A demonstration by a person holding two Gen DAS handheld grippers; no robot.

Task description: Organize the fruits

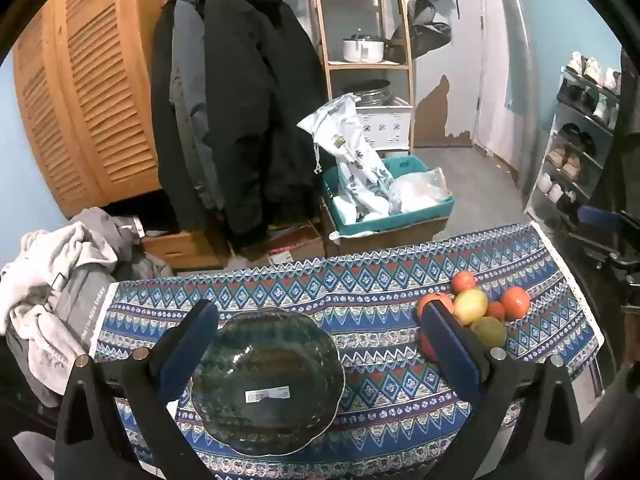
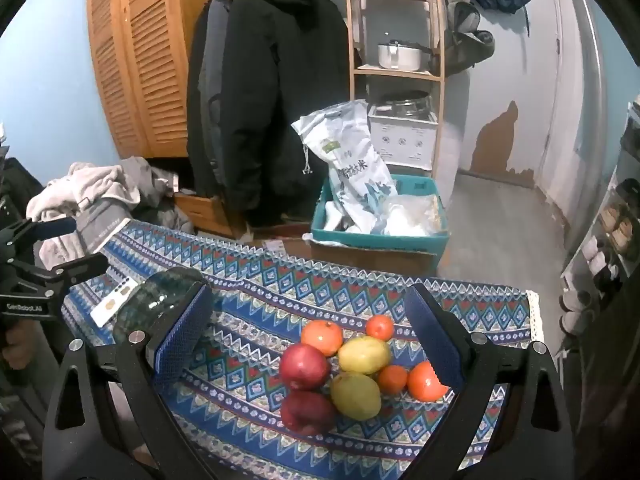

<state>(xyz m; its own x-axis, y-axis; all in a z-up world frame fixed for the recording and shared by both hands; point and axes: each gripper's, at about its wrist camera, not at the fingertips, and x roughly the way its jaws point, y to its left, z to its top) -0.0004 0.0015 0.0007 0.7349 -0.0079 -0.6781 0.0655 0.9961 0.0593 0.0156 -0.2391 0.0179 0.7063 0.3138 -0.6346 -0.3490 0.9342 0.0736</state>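
A dark green glass bowl (image 1: 267,380) with a barcode sticker stands empty on the patterned cloth, framed by the wide-open fingers of my left gripper (image 1: 320,316). To its right lies a pile of fruit (image 1: 476,308): oranges, yellow lemons and red apples. In the right wrist view the same pile sits between the spread fingers of my right gripper (image 2: 312,312): two red apples (image 2: 305,366), two lemons (image 2: 364,354) and several oranges (image 2: 322,336). Nothing is gripped. The bowl (image 2: 160,300) shows partly behind the left finger, and the other gripper (image 2: 52,276) is at the left edge.
The blue patterned tablecloth (image 1: 380,288) covers a small table. Beyond it stand a teal crate (image 1: 400,200) with bags, hanging dark coats (image 1: 240,100), a wooden shelf (image 1: 368,40), a louvred wardrobe (image 1: 80,100), a laundry heap (image 1: 52,280) and a shoe rack (image 1: 580,140).
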